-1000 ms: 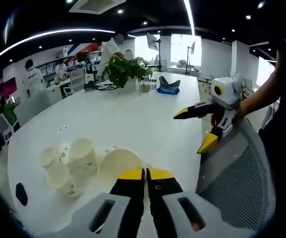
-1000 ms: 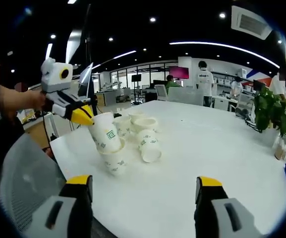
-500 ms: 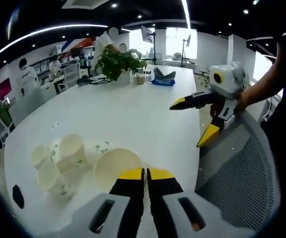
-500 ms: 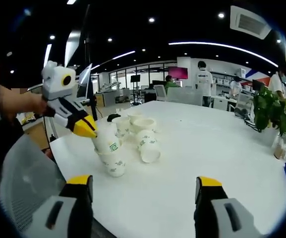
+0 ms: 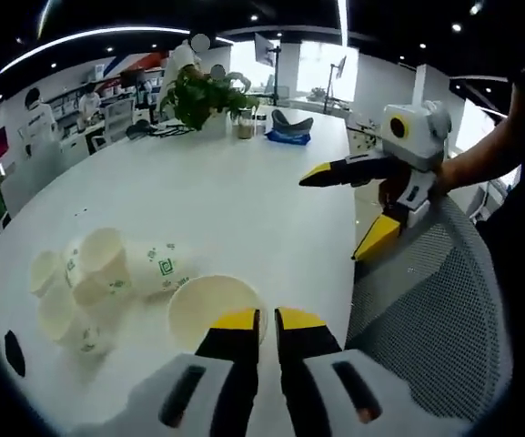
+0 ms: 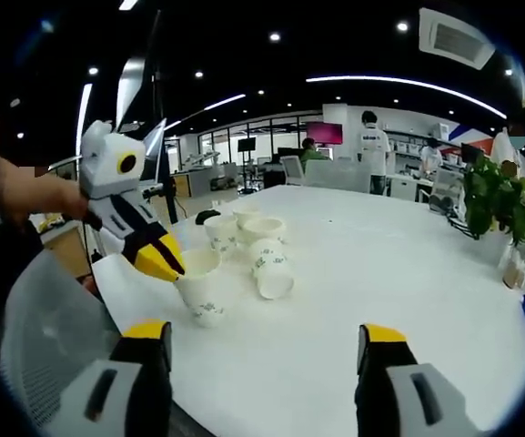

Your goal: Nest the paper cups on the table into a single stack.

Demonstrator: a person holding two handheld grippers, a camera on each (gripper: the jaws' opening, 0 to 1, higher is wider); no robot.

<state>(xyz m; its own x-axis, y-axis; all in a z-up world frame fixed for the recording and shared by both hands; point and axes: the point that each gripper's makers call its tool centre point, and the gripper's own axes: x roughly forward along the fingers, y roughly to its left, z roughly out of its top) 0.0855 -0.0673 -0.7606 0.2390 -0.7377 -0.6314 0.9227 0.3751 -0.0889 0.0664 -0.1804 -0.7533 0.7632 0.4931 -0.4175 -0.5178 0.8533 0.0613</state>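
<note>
Paper cups [image 6: 244, 250] sit near the tabletop's [image 6: 408, 273] corner, mostly loose. Left gripper [image 6: 159, 263] pinches the nested cup's [image 5: 215, 309] rim (early days); right gripper [image 6: 255, 364] hangs wide apart.

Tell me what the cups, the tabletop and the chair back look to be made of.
Cups: likely paper, matte off-white with small green printed logos and thin rolled rims. Tabletop: smooth white surface with a soft sheen, probably laminate or painted board; which one is unclear. Chair back: grey woven mesh, with the weave plainly visible.
</note>
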